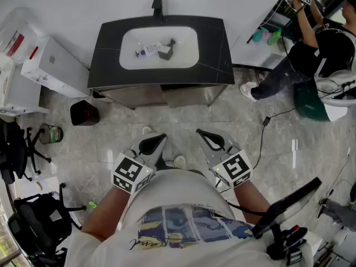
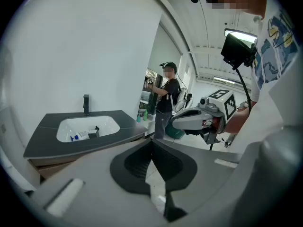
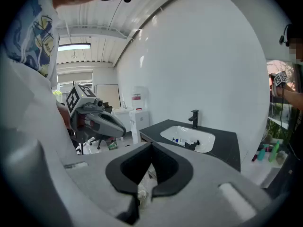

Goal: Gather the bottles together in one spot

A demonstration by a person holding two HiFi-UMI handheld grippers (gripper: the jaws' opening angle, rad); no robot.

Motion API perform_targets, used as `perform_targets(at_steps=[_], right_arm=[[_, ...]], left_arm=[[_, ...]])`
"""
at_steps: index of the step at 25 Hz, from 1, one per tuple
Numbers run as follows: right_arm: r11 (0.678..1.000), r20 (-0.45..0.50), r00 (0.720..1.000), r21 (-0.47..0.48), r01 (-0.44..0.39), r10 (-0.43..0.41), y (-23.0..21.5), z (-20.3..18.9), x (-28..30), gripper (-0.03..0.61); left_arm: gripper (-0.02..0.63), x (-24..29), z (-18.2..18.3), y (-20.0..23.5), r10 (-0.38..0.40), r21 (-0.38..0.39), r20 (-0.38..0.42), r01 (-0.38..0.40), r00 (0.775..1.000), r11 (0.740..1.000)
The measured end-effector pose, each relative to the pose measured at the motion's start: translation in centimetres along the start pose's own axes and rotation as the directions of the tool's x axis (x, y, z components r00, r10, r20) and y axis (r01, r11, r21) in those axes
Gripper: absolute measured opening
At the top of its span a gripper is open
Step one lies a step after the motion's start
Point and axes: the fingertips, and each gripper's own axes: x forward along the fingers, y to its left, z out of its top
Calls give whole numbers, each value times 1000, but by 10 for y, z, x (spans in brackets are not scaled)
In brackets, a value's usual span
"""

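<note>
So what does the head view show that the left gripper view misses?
Only the head view: a dark bin, a white box and a black office chair, all off to the left. Only the left gripper view: the ceiling and its lit lamp. Both: the sink with a white bottle and a dark object lying in it, the black faucet, another person at the far right, and the left gripper and right gripper, both shut and empty.

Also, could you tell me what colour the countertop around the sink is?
The countertop is black, the basin white; clearest in the head view.
</note>
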Motion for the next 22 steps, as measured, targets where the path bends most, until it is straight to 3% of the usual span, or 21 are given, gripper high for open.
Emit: perform_targets(at_steps=[16,22], right_arm=[[1000,-29,1000,25,10,-10,-36,30,109,0],[997,-44,998,56,47,-45,-52,54,161,3]], left_arm=[[2,15,34,115,-39,2,19,39,999,999],[2,11,44,168,-89,-22,2,89,996,996]])
